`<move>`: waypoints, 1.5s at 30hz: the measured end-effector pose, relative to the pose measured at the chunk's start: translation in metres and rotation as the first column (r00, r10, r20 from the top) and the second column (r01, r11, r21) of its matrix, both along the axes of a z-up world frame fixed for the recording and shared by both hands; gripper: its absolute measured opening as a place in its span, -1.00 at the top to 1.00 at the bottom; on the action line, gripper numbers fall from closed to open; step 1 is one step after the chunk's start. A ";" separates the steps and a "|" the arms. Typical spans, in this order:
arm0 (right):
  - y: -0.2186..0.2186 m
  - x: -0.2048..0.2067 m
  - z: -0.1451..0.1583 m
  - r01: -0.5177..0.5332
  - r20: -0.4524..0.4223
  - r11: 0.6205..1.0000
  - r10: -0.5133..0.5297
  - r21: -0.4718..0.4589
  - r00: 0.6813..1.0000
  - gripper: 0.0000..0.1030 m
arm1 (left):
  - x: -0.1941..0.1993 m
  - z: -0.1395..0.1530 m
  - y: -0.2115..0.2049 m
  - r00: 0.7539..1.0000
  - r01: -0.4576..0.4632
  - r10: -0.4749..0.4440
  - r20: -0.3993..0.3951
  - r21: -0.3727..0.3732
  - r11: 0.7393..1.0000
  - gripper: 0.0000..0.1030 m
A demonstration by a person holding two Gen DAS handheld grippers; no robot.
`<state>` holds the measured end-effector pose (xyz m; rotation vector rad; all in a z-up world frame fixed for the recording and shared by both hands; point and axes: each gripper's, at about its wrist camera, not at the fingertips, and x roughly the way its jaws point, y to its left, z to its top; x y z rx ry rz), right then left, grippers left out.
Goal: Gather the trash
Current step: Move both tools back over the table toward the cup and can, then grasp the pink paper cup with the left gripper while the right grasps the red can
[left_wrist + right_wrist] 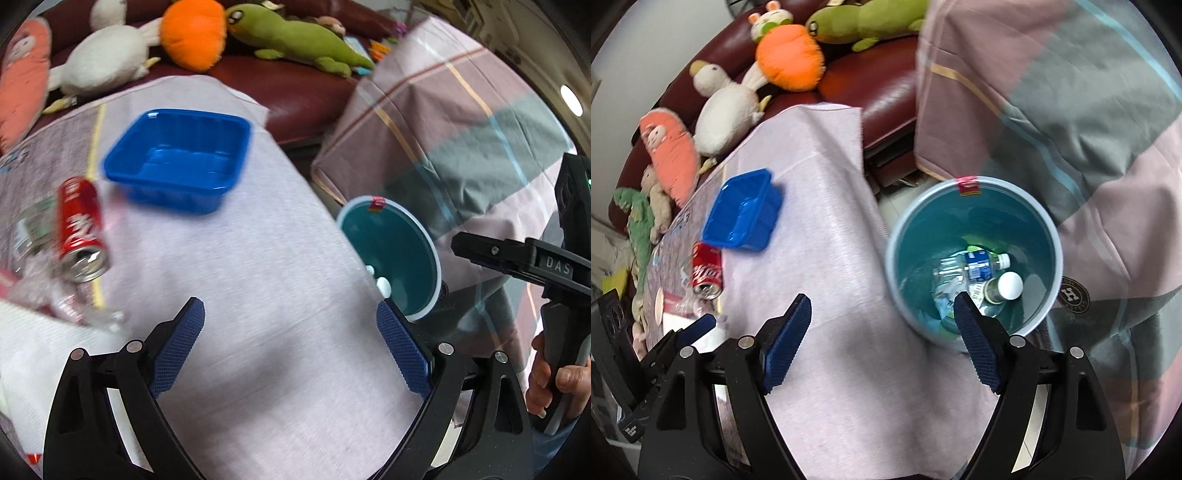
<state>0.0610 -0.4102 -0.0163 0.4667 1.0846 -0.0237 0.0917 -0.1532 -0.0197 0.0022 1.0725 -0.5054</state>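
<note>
Both my grippers, left and right, are spread wide with nothing in them. Red can lies on the table cloth near the blue tray; bottles sit in the teal bin.

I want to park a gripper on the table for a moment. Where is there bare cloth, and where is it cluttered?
Bare cloth runs from the blue tray to the table edge beside the bin. It is crowded around the red can, where clear plastic wrappers pile up.
</note>
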 end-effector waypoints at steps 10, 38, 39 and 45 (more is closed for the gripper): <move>0.080 0.002 0.017 -0.139 -0.006 0.989 0.138 -0.046 0.990 -0.47 | -0.014 0.014 0.089 0.991 -0.128 0.129 0.029 -0.029 0.991 -0.86; 0.254 0.103 0.008 -0.420 -0.079 0.907 0.419 -0.001 0.905 -0.47 | 0.054 -0.005 0.253 0.936 -0.353 0.352 0.025 0.086 0.932 -0.86; 0.258 0.108 0.006 -0.423 -0.078 0.906 0.422 0.005 0.903 -0.47 | 0.058 -0.007 0.251 0.936 -0.351 0.350 0.029 0.094 0.932 -0.86; 0.281 0.141 -0.010 -0.444 -0.085 0.895 0.445 0.038 0.891 -0.47 | 0.065 -0.008 0.255 0.939 -0.344 0.341 0.050 0.078 0.936 -0.17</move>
